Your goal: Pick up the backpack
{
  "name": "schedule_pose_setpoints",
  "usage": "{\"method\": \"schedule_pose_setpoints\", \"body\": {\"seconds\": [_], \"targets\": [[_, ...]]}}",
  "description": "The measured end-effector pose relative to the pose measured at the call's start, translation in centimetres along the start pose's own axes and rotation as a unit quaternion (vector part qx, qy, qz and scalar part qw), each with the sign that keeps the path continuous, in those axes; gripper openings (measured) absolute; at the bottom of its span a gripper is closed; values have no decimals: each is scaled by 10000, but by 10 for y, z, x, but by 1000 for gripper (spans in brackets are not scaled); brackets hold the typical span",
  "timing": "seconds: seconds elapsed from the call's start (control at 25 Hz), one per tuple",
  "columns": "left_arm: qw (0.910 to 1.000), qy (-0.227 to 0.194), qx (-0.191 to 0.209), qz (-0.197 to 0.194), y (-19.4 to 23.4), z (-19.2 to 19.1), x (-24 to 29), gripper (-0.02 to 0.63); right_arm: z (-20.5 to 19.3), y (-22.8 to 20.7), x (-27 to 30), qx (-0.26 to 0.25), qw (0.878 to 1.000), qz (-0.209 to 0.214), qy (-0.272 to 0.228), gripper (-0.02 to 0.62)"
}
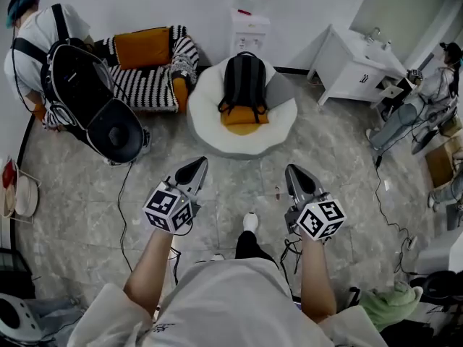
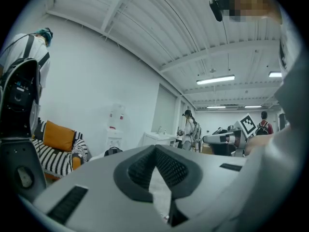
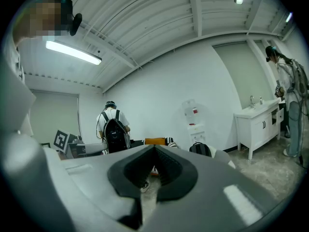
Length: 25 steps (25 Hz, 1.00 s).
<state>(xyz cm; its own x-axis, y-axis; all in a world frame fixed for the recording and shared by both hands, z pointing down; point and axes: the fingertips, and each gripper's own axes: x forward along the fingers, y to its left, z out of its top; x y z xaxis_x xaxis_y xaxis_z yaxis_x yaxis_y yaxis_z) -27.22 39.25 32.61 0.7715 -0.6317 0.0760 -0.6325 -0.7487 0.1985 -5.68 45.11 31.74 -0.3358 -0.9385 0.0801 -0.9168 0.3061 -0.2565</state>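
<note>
A black backpack (image 1: 243, 82) with an orange lower panel stands upright on a round white cushion chair (image 1: 210, 125) at the far middle of the floor. Its top shows small in the left gripper view (image 2: 113, 151) and in the right gripper view (image 3: 200, 149). My left gripper (image 1: 197, 167) and right gripper (image 1: 293, 172) are held level side by side, well short of the chair, both pointing toward it. Both are shut with nothing between the jaws. The left gripper's tips meet (image 2: 155, 149), and so do the right's (image 3: 154, 149).
A striped sofa with an orange cushion (image 1: 143, 47) stands at the back left. Beside it a person carries a large black pack (image 1: 87, 92). A white water dispenser (image 1: 249, 29) and a white sink cabinet (image 1: 354, 62) line the back wall. Cables (image 1: 123, 208) trail over the floor. Another person (image 1: 427, 100) sits at right.
</note>
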Motion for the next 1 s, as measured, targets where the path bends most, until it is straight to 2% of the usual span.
{"method": "schedule_pose_setpoints", "body": {"seconds": [0.16, 0.52, 1.0], "targets": [[9999, -58, -41, 136, -7, 4, 18, -3, 5, -23, 2, 9, 9999, 99, 41, 3], [9995, 28, -294, 148, 28, 9, 122, -3, 26, -109, 81, 62, 9995, 232, 205, 3], [9989, 112, -220, 402, 31, 18, 231, -3, 44, -206, 132, 180, 9979, 537, 322, 3]]}}
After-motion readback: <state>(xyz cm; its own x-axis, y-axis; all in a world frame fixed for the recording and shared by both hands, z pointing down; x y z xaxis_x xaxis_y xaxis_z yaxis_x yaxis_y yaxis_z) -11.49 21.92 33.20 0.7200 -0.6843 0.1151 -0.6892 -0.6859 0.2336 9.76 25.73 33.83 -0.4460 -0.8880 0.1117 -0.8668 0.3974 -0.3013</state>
